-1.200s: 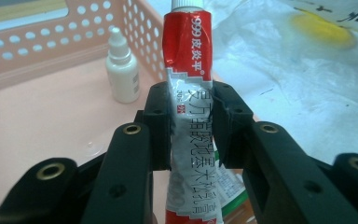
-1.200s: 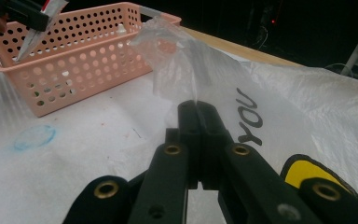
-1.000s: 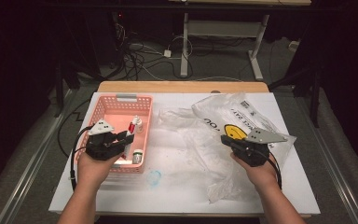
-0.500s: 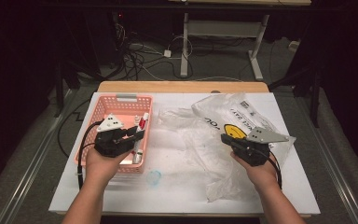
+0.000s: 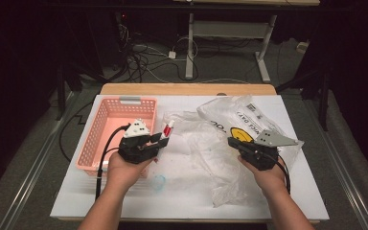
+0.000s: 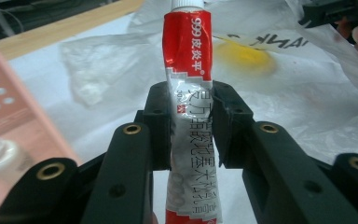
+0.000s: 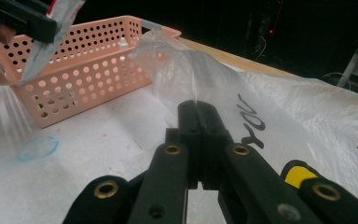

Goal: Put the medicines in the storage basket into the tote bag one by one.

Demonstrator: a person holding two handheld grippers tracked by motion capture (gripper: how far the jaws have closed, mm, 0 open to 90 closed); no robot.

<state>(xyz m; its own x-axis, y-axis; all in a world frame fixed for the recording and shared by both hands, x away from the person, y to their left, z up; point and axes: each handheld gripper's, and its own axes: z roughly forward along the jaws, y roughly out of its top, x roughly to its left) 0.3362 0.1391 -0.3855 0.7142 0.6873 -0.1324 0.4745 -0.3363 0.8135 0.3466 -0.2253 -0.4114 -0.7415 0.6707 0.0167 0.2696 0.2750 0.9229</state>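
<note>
ointment tube (image 6: pixel 189 107): red and silver, white cap, printed chinese lettering, body creased; held off the table, cap pointing away, just right of the basket's near right corner. clear plastic bag (image 5: pixel 249 129): crumpled, yellow smiley and black print, spread across the table's right half.

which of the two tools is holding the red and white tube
The left tool, beside the pink basket: its pads clamp the red and white tube. The right tool is shut on the clear plastic bag instead.
</note>
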